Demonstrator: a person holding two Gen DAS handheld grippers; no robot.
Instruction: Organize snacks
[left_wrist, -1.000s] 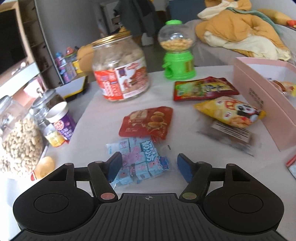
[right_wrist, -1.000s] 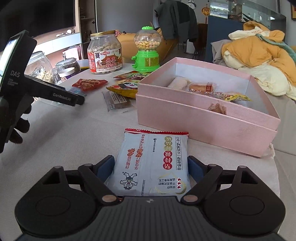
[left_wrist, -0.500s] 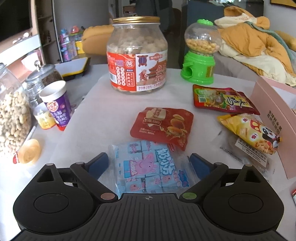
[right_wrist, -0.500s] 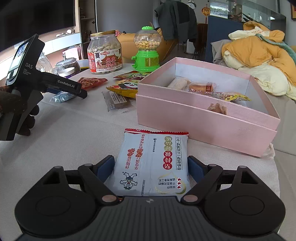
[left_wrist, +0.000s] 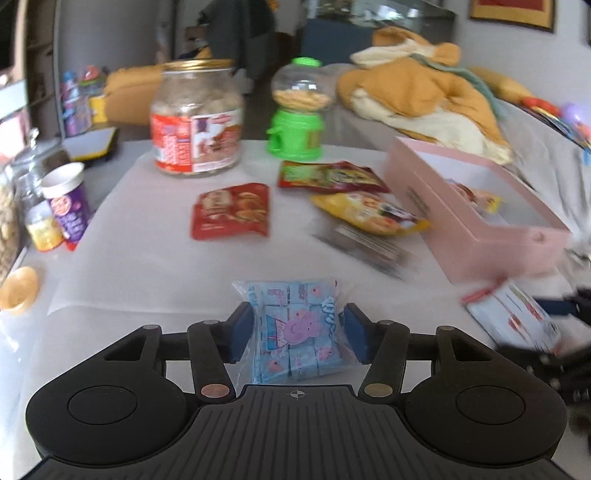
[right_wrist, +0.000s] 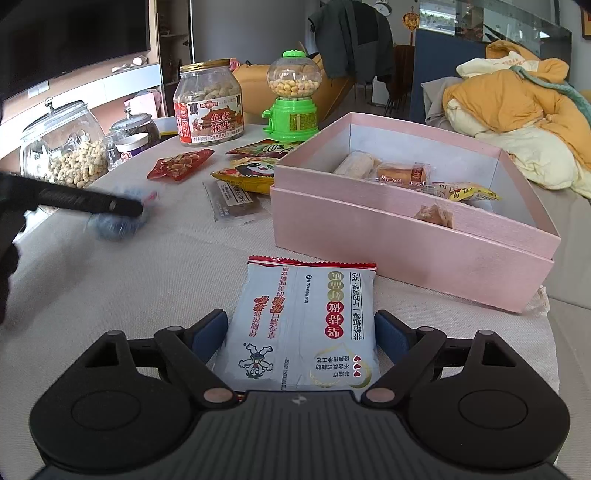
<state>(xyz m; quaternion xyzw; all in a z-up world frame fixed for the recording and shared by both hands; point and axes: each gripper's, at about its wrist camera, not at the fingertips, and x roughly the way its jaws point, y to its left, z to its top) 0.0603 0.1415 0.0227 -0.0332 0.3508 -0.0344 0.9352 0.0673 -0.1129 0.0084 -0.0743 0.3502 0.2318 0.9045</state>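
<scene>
At the far left of the table (right_wrist: 122, 280) stand a glass jar of peanuts (right_wrist: 62, 147), a smaller lidded glass jar (right_wrist: 138, 127) and a purple-and-white cup (left_wrist: 68, 201), grouped close together at the table edge. Next to the right, the left gripper (left_wrist: 299, 334) points down at a blue pig-print snack bag (left_wrist: 295, 332); its jaws are closing with the bag between them, and the blue pads (left_wrist: 242, 326) lie against the bag's transparent wrapper on both sides. In the right wrist view this gripper and bag appear only as a blurred dark bar over a blue smear. Farther back stand a large labelled peanut jar with a gold lid (right_wrist: 209, 103) and a green gumball dispenser (right_wrist: 293, 99), side by side. In front of them lie a red snack packet (right_wrist: 181, 164), a red-and-green packet (left_wrist: 328, 177), a yellow panda-print packet (right_wrist: 245, 175) and a clear-wrapped dark bar (right_wrist: 232, 201), all flat on the table and near one another. The right gripper (right_wrist: 301, 334) straddles a pale grey noodle-style packet (right_wrist: 301, 328) that lies flat on the cloth; whether its pads press the packet cannot be determined. Just beyond that packet, to the right, sits the open pink box (right_wrist: 406, 236), which holds several wrapped snacks (right_wrist: 404, 171). Behind the box lies a heap of yellow and cream bedding (right_wrist: 517, 110).
</scene>
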